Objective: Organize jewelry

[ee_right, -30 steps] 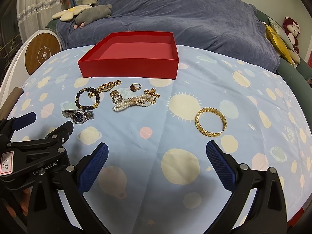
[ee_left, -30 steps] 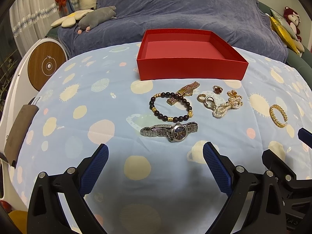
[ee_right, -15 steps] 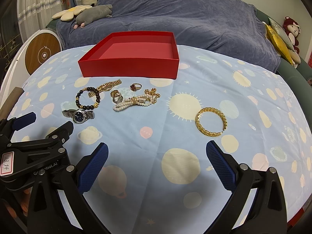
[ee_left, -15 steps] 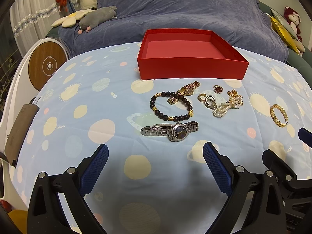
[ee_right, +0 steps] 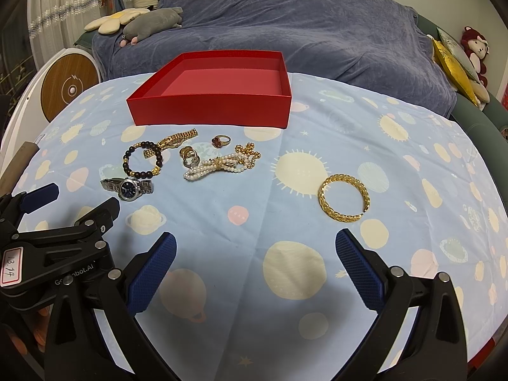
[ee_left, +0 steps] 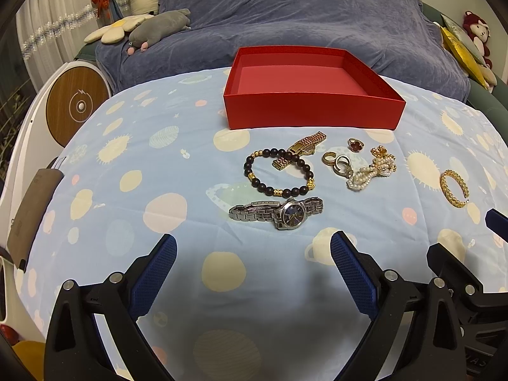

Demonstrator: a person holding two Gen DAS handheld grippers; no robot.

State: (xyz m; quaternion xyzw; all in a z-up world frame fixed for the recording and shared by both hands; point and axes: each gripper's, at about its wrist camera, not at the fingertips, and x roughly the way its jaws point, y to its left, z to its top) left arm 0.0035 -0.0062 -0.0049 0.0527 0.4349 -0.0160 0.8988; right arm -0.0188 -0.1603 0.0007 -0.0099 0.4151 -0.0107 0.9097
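An empty red box (ee_left: 312, 116) (ee_right: 209, 112) stands at the far side of the table. In front of it lie a silver watch (ee_left: 279, 211) (ee_right: 128, 187), a dark bead bracelet (ee_left: 279, 173) (ee_right: 143, 162), a gold watch (ee_left: 300, 152) (ee_right: 173, 141), a red-stone ring (ee_left: 355, 144) (ee_right: 219, 141), small rings (ee_left: 338, 162) (ee_right: 189, 156), a pearl strand (ee_left: 371, 173) (ee_right: 219, 165) and a gold bangle (ee_left: 454, 187) (ee_right: 343, 197). My left gripper (ee_left: 254, 260) is open and empty, short of the silver watch. My right gripper (ee_right: 255, 260) is open and empty, short of the bangle.
The table has a light blue patterned cloth (ee_left: 158, 190). A sofa under a blue blanket (ee_left: 301, 16) with plush toys (ee_left: 155, 28) is behind it. A round wooden-faced device (ee_left: 77, 106) stands at the left edge. The left gripper's body (ee_right: 47, 247) shows in the right wrist view.
Almost nothing has changed; both grippers stay open and hover in place, with only a very slight drift of the views.
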